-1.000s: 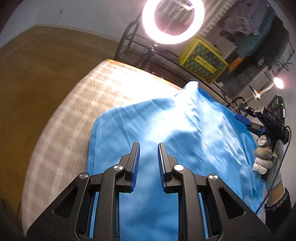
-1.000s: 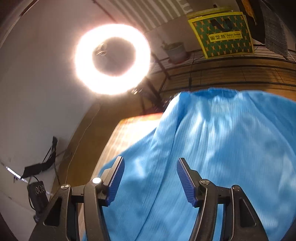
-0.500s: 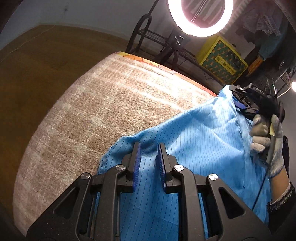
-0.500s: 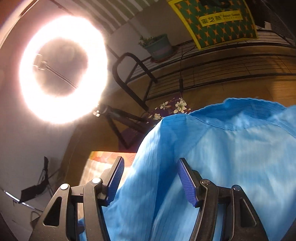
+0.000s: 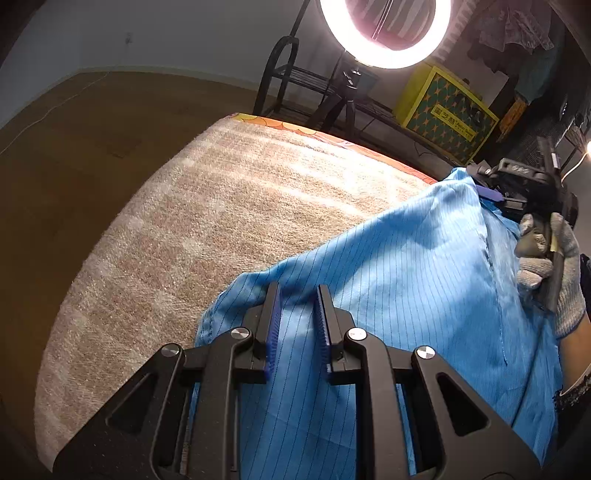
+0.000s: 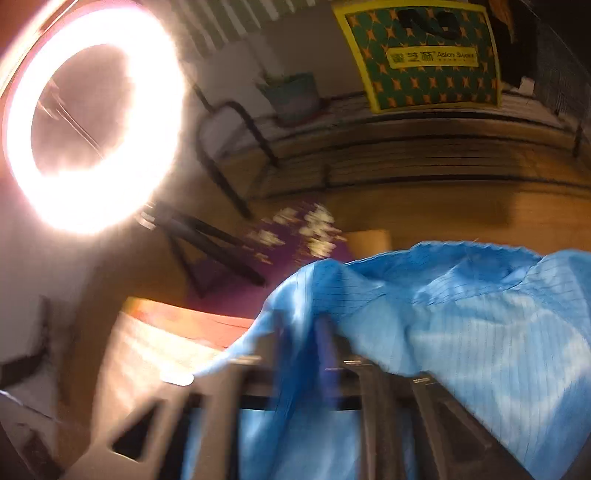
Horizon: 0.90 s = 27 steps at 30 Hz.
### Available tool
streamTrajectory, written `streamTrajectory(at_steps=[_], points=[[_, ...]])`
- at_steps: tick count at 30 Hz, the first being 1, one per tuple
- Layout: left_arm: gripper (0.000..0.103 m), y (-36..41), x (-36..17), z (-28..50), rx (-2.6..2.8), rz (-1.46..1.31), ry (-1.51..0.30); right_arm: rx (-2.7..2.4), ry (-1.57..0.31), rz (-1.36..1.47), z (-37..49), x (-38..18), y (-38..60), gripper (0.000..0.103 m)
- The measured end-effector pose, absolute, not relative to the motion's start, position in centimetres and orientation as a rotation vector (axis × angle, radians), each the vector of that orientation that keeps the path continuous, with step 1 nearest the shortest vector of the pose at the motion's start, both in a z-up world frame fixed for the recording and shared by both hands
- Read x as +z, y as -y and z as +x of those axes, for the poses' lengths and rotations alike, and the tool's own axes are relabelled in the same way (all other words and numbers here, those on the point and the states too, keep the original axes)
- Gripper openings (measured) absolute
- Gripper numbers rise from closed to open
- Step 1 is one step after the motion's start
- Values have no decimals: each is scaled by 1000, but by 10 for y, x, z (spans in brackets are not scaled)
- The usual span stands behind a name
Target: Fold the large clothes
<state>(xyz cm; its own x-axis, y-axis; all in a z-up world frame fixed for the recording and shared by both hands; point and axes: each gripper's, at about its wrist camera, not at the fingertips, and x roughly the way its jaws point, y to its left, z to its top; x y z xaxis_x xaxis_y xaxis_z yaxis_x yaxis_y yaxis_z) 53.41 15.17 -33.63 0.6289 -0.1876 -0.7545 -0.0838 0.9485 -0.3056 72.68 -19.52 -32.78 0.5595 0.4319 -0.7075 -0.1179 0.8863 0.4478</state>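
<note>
- Carpeted surface point(image 5: 229, 206): a beige, looped pile covers the left and centre of the left wrist view. Whether it is a table, a bed or a floor mat cannot be told. It serves as the laying surface for the fold.
- Left gripper point(image 5: 297, 295): the jaws stand narrow, with a small gap between the blue pads. The hem of the blue garment point(image 5: 406, 280) passes between them (contact with the pads is likely, but a firm clamp cannot be confirmed from this view). The grip point sits at the left corner of the cloth, which gives control over that edge.
- Blue garment: a large, thin, pin-striped piece. It hangs raised between the two grippers, its upper edge running up to the right. The lower part drapes toward the camera, and the left corner sits just above the carpeted surface.
- Right gripper point(image 5: 491, 194): it is held by a gloved hand point(image 5: 550, 266) at the high right corner of the cloth. In the right wrist view the picture is blurred; cloth covers the jaws, which appear closed on a pinch of fabric point(image 6: 303, 332).
- Judgement: holding both corners spreads the edge taut, as required for a straight fold line.
- Ring light point(image 5: 386, 31): it stands behind the surface, well apart from the work.
</note>
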Motion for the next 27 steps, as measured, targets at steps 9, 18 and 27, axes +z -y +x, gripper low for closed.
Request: streamTrajectory(at_steps=[9,18,27], points=[[17,-176,-286,465,-69,-377,-847,423,-829,325,649,-260,212,50],[18,-221,-217,299,-22,-368,-838,507,-800,263,516,-195,224,49],[44,-250,-233,183,-10,-579,-941,621,-770,268,383,-128,214,49]])
